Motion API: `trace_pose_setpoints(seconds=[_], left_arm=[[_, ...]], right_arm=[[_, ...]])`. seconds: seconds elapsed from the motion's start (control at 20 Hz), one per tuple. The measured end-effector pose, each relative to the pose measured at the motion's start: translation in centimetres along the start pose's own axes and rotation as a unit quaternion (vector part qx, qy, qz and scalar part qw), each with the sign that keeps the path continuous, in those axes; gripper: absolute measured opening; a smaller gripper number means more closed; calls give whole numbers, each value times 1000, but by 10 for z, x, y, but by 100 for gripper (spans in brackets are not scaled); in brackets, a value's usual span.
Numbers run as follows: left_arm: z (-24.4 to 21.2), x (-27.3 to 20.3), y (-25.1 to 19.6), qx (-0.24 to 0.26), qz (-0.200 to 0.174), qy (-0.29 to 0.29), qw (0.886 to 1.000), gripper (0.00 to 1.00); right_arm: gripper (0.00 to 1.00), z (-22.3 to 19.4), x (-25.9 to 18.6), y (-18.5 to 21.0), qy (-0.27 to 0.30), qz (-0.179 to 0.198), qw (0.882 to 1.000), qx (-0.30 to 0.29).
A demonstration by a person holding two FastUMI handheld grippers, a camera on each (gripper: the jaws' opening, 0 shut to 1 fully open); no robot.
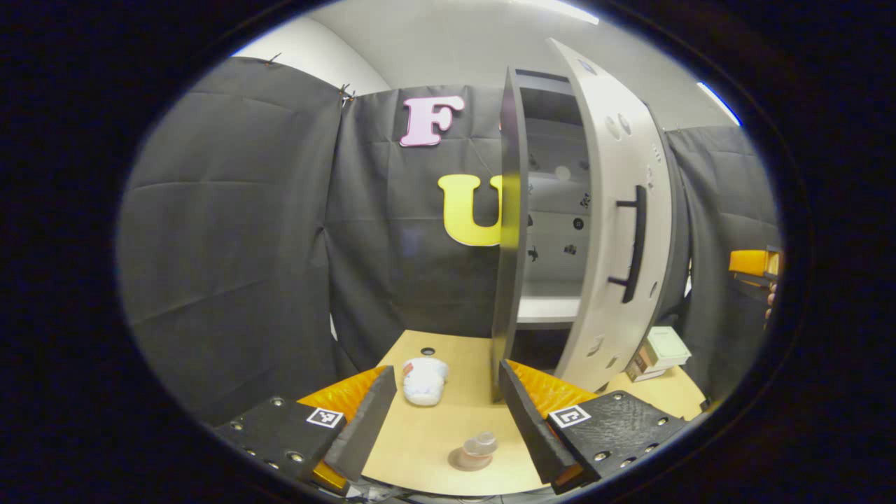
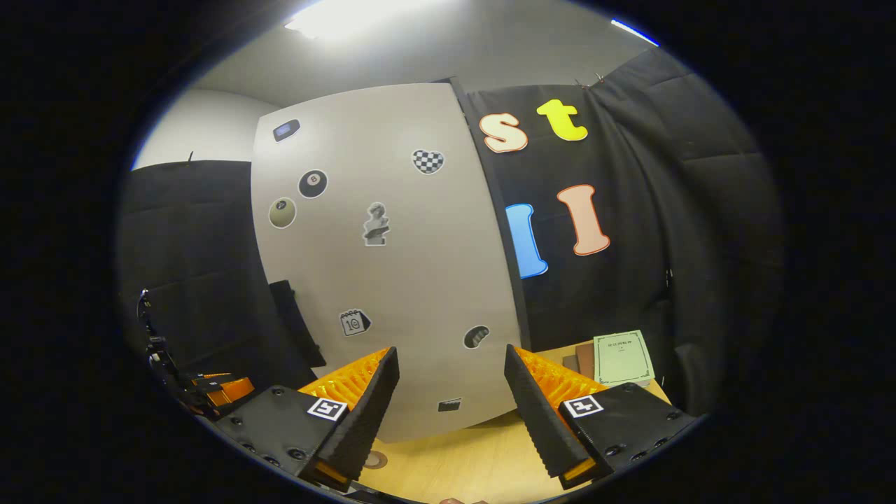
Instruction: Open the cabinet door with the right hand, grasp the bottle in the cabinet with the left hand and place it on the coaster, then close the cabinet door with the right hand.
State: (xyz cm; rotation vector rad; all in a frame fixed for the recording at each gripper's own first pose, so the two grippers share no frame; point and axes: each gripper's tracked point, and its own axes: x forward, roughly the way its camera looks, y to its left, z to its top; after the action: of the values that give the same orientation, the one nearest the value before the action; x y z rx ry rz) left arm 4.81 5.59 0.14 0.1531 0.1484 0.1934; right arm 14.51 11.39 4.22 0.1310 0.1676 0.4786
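The bottle (image 1: 480,445) sits on the coaster (image 1: 467,460) at 6 o'clock — both grippers' fingers spread, empty — next, push the cabinet door (image 2: 392,266) shut.

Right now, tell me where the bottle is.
In the left gripper view, the bottle stands on the coaster on the table, low between the hand-held gripper's fingers.

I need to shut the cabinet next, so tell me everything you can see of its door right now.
The cabinet door is a tall pale grey panel, smooth and matte, hanging partly open so the shelves behind show in the left gripper view. A dark bar handle runs vertically on its outer face, which carries several small stickers. In the right gripper view the door faces the right tool, whose fingers stand apart short of it. Nothing touches it.
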Motion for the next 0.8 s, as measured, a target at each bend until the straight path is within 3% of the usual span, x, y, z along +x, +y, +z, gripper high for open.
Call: trace_pose_setpoints(seconds=[0.15, 0.4, 0.55, 0.8], left_arm=[[12, -13, -41, -11, -3, -17, 1000, 89], [48, -27, -98, -22, -36, -64, 997, 89], [56, -30, -116, -40, -47, -73, 995, 89], [65, -40, -128, -19, -40, -72, 996, 90]], right_arm=[[96, -2, -1, -23, 12, 26, 1000, 6], [98, 0, -12, -73, 16, 33, 999, -3], [98, 1, -16, -101, 23, 21, 1000, 6], [98, 4, -23, -130, 8, -17, 1000, -2]])
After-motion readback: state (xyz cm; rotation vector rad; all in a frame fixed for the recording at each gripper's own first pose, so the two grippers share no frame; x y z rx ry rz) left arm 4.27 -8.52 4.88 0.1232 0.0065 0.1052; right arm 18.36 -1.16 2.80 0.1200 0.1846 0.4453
